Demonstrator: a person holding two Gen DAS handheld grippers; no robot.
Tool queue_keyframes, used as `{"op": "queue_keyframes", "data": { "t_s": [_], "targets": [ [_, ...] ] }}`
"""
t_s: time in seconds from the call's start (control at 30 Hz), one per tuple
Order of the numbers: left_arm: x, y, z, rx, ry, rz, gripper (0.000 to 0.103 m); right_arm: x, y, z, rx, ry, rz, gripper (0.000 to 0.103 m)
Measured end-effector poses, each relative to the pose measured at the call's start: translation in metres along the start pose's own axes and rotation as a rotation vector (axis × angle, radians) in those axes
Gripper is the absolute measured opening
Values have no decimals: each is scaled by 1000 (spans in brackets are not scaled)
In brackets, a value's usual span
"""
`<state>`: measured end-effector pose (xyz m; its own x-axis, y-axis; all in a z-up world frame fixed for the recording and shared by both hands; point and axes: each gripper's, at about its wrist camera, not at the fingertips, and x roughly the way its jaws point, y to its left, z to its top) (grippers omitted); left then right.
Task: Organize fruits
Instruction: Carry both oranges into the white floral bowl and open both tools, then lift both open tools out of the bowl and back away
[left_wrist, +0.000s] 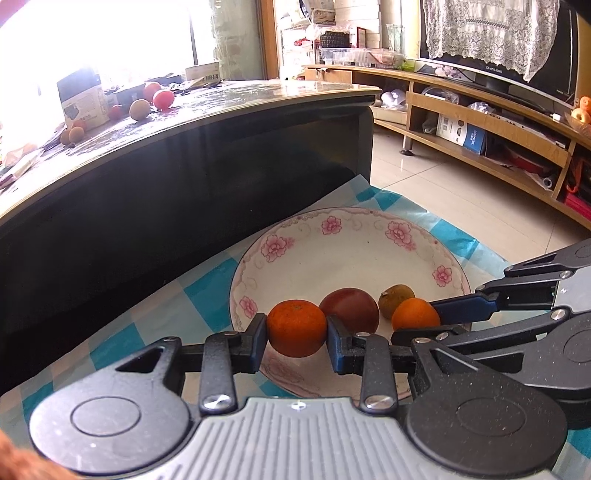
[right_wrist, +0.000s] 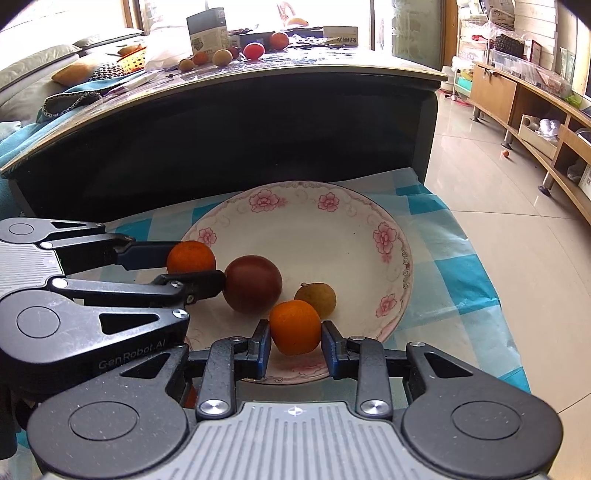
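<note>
A white plate with pink flowers (left_wrist: 332, 240) (right_wrist: 314, 221) lies on a blue checked cloth. My left gripper (left_wrist: 296, 328) (right_wrist: 192, 264) is shut on an orange tangerine (left_wrist: 296, 328) (right_wrist: 191, 257) over the plate's near left rim. My right gripper (right_wrist: 295, 334) (left_wrist: 428, 319) is shut on a second tangerine (right_wrist: 294, 326) (left_wrist: 415, 314) over the plate's near side. A dark red round fruit (left_wrist: 351, 308) (right_wrist: 253, 284) and a small brownish fruit (left_wrist: 397, 297) (right_wrist: 317, 298) lie in the plate between them.
A dark, glossy table (left_wrist: 184, 166) (right_wrist: 221, 129) rises right behind the plate, with several loose fruits (left_wrist: 147, 103) (right_wrist: 236, 53) and a box on top. A wooden TV stand (left_wrist: 498, 122) runs along the right over a tiled floor (right_wrist: 498, 184).
</note>
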<state>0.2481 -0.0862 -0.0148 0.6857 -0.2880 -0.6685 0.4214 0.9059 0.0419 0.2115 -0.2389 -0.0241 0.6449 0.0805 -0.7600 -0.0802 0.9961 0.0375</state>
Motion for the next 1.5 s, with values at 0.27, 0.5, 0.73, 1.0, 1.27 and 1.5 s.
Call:
{"op": "queue_keyframes", "data": {
  "t_s": [0.27,0.5,0.73,1.0,1.27,1.5],
  "targets": [
    [4,4,4,-23,-25,-1,42,0,-1,2,10,-12,-7,26],
    [6,5,9,-37,-49,-15,49,1,-3,3,15,-14,-15,26],
    [6,7,10,-54,-53,-14,49,0,-6,5,34,-27,-21,29],
    [-4,8,14,-59,-71,1,49,-8,-14,9,57,-58,-32,29],
    [-22,7,19,-65,-89,5,49,-24,-23,17,104,-113,-26,29],
    [-42,0,20,-50,-93,3,49,-39,-24,16,115,-136,-17,30]
  ]
}}
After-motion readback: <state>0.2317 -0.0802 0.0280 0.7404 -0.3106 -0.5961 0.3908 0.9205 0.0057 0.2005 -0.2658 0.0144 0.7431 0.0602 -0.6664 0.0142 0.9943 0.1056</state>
